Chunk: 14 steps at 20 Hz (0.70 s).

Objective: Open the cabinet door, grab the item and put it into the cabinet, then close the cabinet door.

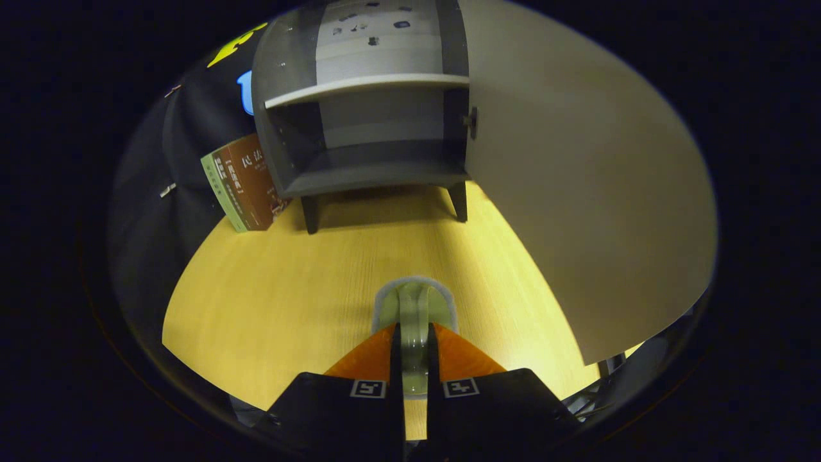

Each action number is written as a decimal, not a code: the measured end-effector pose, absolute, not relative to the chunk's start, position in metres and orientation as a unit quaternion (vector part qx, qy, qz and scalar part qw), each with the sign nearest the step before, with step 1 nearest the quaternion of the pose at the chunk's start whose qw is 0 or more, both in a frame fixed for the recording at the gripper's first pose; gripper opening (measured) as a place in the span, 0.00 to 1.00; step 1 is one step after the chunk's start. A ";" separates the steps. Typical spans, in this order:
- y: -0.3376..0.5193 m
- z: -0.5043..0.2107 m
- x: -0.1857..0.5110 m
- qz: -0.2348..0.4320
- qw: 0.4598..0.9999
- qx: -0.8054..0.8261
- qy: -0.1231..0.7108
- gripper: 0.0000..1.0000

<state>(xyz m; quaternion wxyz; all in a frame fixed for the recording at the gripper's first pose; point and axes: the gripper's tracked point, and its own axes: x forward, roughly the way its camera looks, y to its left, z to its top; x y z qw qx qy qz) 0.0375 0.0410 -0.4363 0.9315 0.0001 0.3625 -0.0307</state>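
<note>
My gripper (414, 337) is shut on a pale green mug (414, 305), both fingers pressing on its handle, and the mug's rim shows just beyond the fingertips above the wooden table (269, 282). Beyond it stands a small grey cabinet (365, 115) on short dark legs, with one shelf (365, 88) inside. Its door (577, 192) is swung wide open to the right of the mug, the inner knob (473, 122) near its hinge side. The lower compartment (378, 154) looks bare.
A brown and green book (247, 183) leans against the cabinet's left side. Black cloth wall lies behind it. The open door reaches far forward on the right, close beside my fingers' path.
</note>
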 end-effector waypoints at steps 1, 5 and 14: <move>0.045 -0.420 0.040 -0.027 0.934 0.000 0.355 0.18; 0.062 -0.351 0.055 -0.011 0.946 0.024 0.323 0.18; 0.086 -0.219 0.126 0.013 0.967 0.025 0.252 0.17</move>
